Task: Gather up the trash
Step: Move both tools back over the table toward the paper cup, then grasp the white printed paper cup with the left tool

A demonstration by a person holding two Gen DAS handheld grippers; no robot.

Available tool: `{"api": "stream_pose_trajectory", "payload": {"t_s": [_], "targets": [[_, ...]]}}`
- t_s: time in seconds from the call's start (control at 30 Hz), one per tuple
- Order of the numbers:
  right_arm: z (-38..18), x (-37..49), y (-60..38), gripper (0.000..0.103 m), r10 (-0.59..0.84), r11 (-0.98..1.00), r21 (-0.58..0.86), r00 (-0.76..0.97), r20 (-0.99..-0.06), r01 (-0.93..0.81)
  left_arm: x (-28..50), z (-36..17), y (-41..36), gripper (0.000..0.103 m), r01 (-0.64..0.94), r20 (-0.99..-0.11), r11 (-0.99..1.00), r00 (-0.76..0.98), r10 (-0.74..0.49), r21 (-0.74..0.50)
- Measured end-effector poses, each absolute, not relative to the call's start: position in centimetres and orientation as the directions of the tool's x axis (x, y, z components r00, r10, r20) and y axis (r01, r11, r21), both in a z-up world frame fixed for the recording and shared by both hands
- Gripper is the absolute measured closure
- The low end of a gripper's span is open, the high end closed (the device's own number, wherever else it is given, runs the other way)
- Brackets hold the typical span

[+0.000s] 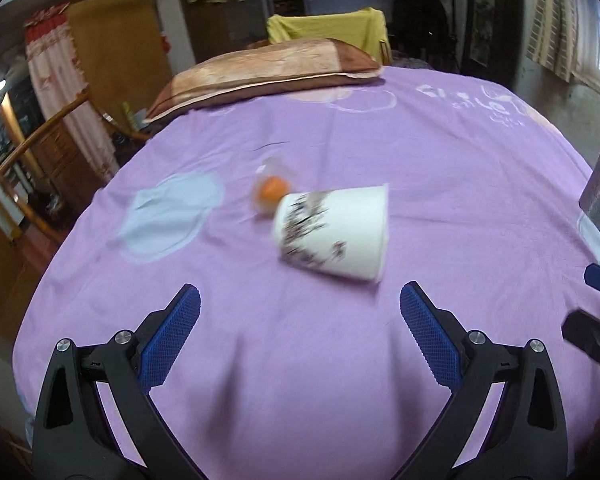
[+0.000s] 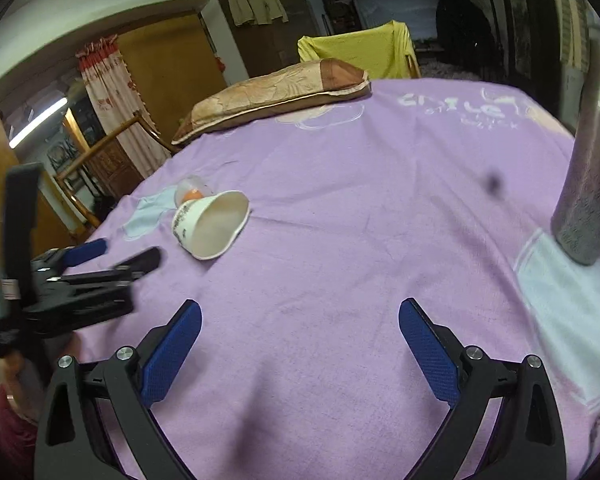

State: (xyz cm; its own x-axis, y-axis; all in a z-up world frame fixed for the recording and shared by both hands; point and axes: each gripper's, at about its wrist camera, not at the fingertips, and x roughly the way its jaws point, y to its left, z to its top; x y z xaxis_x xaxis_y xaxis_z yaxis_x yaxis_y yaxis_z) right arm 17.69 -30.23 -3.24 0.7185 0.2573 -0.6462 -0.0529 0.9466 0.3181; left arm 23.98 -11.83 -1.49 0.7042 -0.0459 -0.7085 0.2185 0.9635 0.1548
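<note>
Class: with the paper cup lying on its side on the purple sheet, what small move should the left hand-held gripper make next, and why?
Probably ease the left hand-held gripper forward to straddle the paper cup: its jaws are open and empty, and the cup lies just ahead of them.

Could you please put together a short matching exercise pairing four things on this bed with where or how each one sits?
Things:
1. paper cup
2. pillow
3. metal cylinder
4. left gripper

Descriptions:
A. stands upright at the right side of the bedsheet
B. lies on its side, mouth towards the right gripper
C. open, hovering just short of the cup
D. lies flat at the far end of the bed

Pairs: 1-B, 2-D, 3-A, 4-C
</note>
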Motion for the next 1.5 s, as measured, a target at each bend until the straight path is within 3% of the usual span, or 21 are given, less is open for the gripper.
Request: {"api": "stream_pose_trajectory", "payload": {"t_s": [0.23,0.53,0.7,0.93,1.13,1.33,1.5], "targets": [[-3.1,17.7,-31.5,0.006,0.274,0.926,0.376,0.722,-0.636,-0.021,27.1,-3.3,-13.6,0.007,0.188,-0.711,0.954,0.703,0.034,0.232],[-2.7,16.7,-31.3,0.006,0.310,0.915,0.399,0.726,-0.613,-0.053,25.2,-2.6,-1.1,0.007,-0.034,-0.703,0.961,0.675,0.224,0.274],[-2.5,16.6,-30.7,0.006,0.313,0.921,0.382,0.727,-0.611,-0.075,22.4,-1.0,0.4,0.007,-0.008,-0.682,0.971,0.711,0.174,0.241],[-2.9,17.0,-31.4,0.006,0.297,0.919,0.391,0.720,-0.627,-0.038,24.4,-0.4,-7.6,0.007,0.183,-0.688,0.965,0.726,-0.005,0.186],[-3.2,17.2,-31.5,0.006,0.286,0.922,0.386,0.714,-0.640,-0.023,29.1,-2.5,-12.0,0.007,0.210,-0.728,0.959,0.686,-0.007,0.189],[-3.5,17.3,-31.5,0.006,0.292,0.920,0.392,0.701,-0.651,-0.020,31.4,-5.1,-10.3,0.007,0.183,-0.774,0.963,0.631,0.039,0.197],[-3.4,17.2,-31.1,0.006,0.271,0.933,0.360,0.708,-0.652,-0.026,30.1,-4.7,-6.2,0.019,0.135,-0.757,0.967,0.649,0.080,0.218]]}}
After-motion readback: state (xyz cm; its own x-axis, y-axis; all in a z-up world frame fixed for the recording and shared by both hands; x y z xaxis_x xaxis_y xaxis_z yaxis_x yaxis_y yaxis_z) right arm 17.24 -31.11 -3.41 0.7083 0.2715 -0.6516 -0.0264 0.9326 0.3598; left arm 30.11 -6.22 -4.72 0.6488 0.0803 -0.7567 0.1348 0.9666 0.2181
